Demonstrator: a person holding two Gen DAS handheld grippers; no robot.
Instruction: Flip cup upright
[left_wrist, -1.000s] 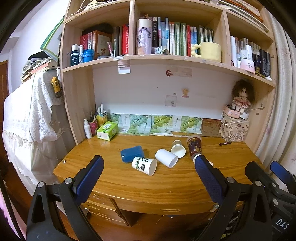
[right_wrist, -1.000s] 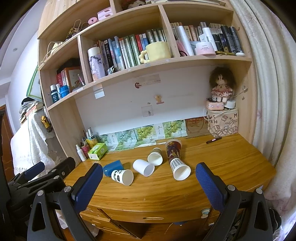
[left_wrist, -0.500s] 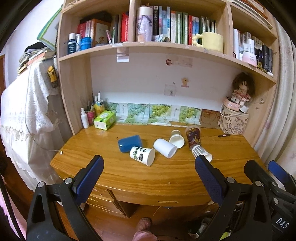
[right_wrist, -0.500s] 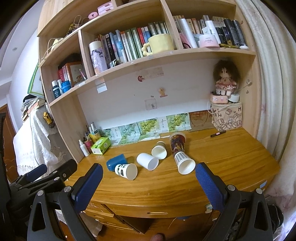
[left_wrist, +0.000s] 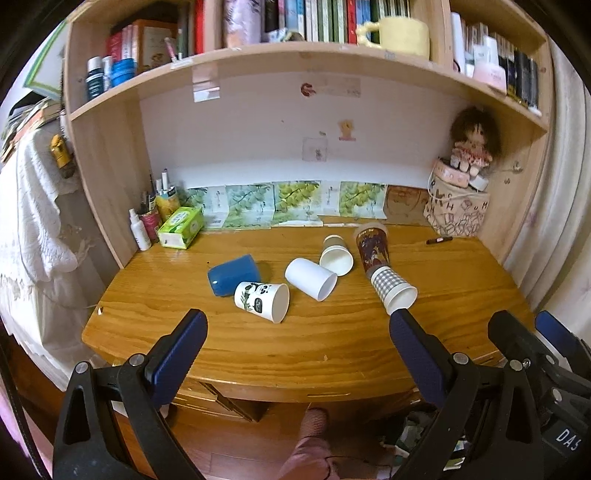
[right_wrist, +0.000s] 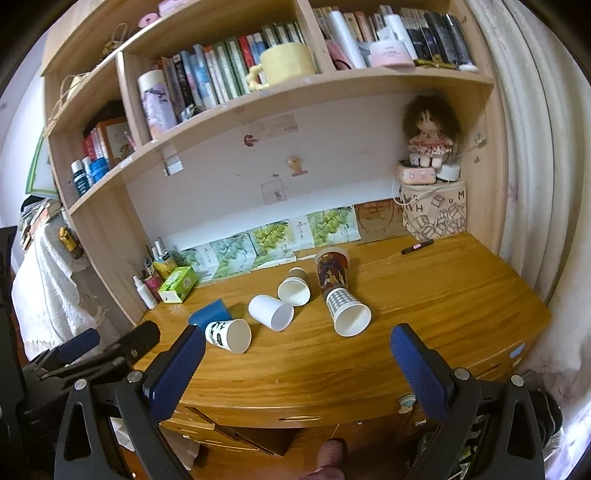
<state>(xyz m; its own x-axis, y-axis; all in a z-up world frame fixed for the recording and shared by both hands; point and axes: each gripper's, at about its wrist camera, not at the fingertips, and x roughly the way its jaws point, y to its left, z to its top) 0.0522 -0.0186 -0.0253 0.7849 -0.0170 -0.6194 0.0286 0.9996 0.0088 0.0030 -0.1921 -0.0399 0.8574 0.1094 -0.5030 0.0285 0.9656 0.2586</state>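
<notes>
Six cups lie tipped on a wooden worktop, all beyond the fingertips of both grippers. The left gripper hangs short of the near edge, fingers spread wide and holding nothing; ahead between them lie the panda-print cup, a blue cup touching it, and a white cup. The right gripper is likewise wide and unladen; the checked cup lies ahead between its fingers, its base against a dark patterned cup.
</notes>
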